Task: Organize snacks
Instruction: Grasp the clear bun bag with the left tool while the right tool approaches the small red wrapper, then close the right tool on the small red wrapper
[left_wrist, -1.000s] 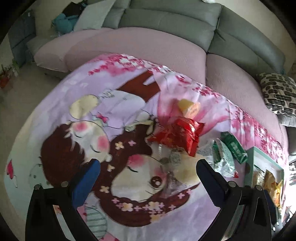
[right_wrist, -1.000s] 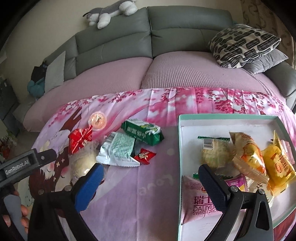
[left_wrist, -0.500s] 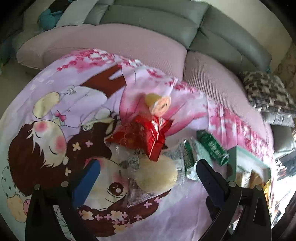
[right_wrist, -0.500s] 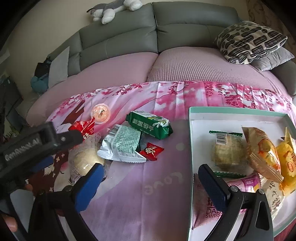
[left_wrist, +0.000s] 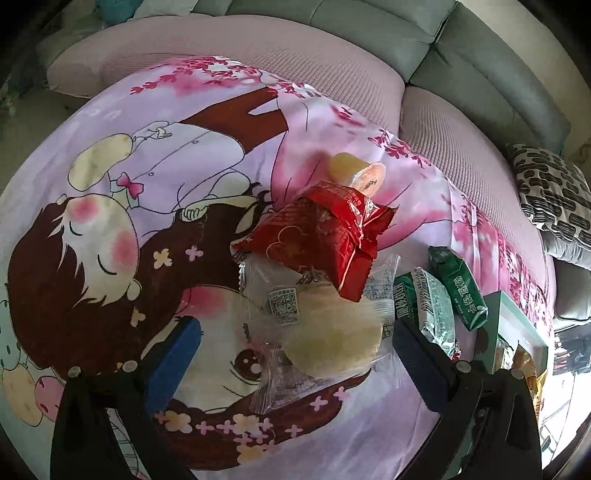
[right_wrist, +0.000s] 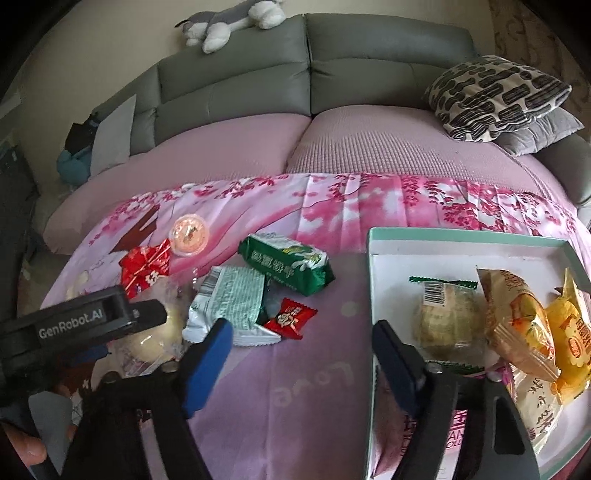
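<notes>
In the left wrist view my left gripper (left_wrist: 295, 347) is open just above a round pale pastry in a clear wrapper (left_wrist: 328, 332), with a blue finger on each side and neither touching. A red packet (left_wrist: 321, 240) leans on the pastry's far edge, and a jelly cup (left_wrist: 358, 173) sits behind it. In the right wrist view my right gripper (right_wrist: 301, 354) hangs over bare purple cloth beside the tray (right_wrist: 469, 236). Its jaws are closing with nothing between them. The left gripper (right_wrist: 92, 321) covers part of the pastry (right_wrist: 155, 339).
A dark green packet (right_wrist: 288, 264), a white-green packet (right_wrist: 229, 299) and a small red candy (right_wrist: 290, 319) lie between the pastry and the tray. The tray holds a wrapped pastry (right_wrist: 443, 317) and yellow packets (right_wrist: 517, 325). A sofa (right_wrist: 369, 74) with cushions stands behind.
My left gripper has come down and forward, so the clear-wrapped pastry now lies between its fingers. The right gripper's jaws have narrowed while it stayed in place.
</notes>
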